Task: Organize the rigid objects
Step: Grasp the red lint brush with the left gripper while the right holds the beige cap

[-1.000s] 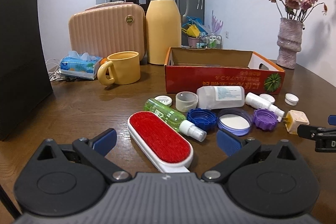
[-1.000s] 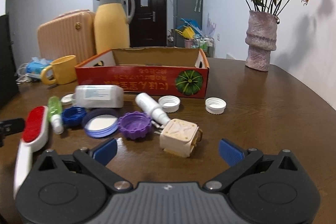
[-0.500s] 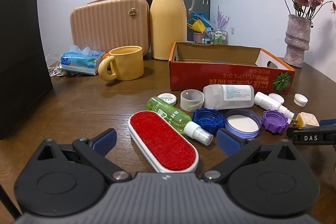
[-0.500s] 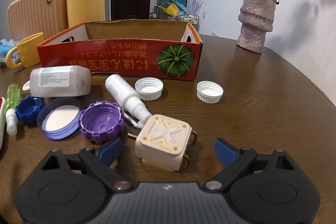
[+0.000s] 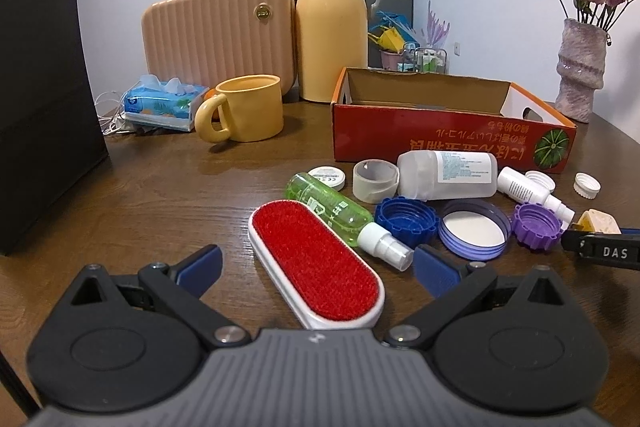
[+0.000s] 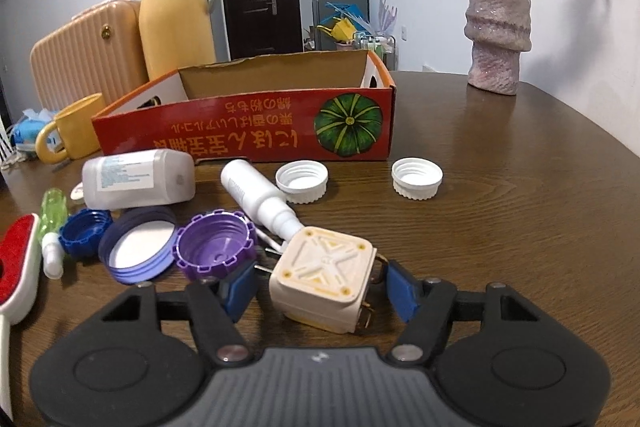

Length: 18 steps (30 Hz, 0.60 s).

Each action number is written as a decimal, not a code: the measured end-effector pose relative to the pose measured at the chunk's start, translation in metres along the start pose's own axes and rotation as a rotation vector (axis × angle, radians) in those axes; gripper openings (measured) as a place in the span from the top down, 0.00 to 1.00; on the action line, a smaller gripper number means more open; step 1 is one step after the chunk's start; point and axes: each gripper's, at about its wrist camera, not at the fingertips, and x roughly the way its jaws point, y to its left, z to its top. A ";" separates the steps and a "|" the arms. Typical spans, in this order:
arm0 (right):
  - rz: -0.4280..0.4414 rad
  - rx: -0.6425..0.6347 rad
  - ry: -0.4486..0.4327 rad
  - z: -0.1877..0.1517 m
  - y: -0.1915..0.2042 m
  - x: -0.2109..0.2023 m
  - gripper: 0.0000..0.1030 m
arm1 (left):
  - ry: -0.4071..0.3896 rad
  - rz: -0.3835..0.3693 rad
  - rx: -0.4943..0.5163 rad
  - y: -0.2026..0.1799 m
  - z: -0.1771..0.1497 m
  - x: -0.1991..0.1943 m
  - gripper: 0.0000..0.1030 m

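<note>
A cream square plug adapter lies on the wooden table between the blue pads of my right gripper, whose jaws are partly closed around it with small gaps on both sides. My left gripper is open with a red lint brush lying between its fingers. Around them lie a green spray bottle, a blue cap, a blue lid, a purple cap, white bottles and white caps. The red open box stands behind.
A yellow mug, tissue pack, peach case and yellow thermos stand at the back left. A black bag is at far left. A flower vase stands at the back right.
My right gripper moved forward over the plug adapter and its jaws narrowed around it. My left gripper moved slightly, staying open over the lint brush.
</note>
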 end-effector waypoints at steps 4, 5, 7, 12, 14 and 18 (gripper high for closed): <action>0.015 0.016 -0.035 -0.001 -0.003 -0.007 0.34 | 0.016 0.012 -0.001 -0.003 0.000 0.003 0.00; 0.020 0.018 -0.045 -0.002 -0.004 -0.010 0.34 | 0.021 0.016 -0.002 -0.004 0.000 0.004 0.00; 0.026 0.021 -0.065 -0.002 -0.005 -0.014 0.35 | 0.031 0.022 -0.004 -0.005 0.000 0.007 0.00; 0.044 0.028 -0.106 -0.004 -0.006 -0.022 0.35 | 0.051 0.048 -0.005 -0.009 0.000 0.012 0.00; 0.052 0.037 -0.121 -0.004 -0.008 -0.025 0.35 | 0.065 0.065 -0.006 -0.011 0.000 0.016 0.00; 0.059 0.050 -0.147 -0.005 -0.009 -0.030 0.35 | 0.102 0.093 -0.021 -0.011 0.002 0.027 0.00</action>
